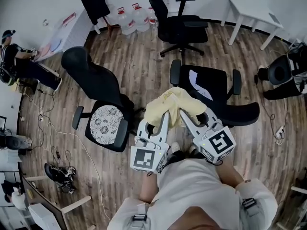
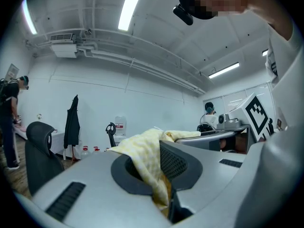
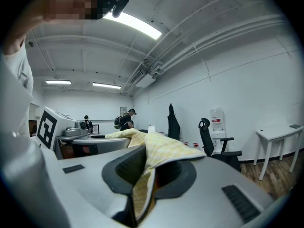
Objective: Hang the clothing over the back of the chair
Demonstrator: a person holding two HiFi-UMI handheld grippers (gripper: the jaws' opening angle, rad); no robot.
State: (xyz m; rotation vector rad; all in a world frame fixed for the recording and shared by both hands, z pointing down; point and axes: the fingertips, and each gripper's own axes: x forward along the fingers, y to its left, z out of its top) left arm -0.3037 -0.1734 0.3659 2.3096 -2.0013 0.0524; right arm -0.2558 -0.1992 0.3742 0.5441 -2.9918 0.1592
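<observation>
A pale yellow garment hangs bunched between my two grippers, held up above the floor. My left gripper is shut on its left part and my right gripper on its right part. In the left gripper view the cloth drapes over the jaws and is pinched between them. The right gripper view shows the same cloth pinched in that gripper. Just beyond the garment stands a black office chair with a white patch on its seat. Its back is to the right.
A second black chair with a lace cushion stands at the left, a third farther off. Water bottles and a dark coat are by the far wall, a white table at far right. Cables lie at left.
</observation>
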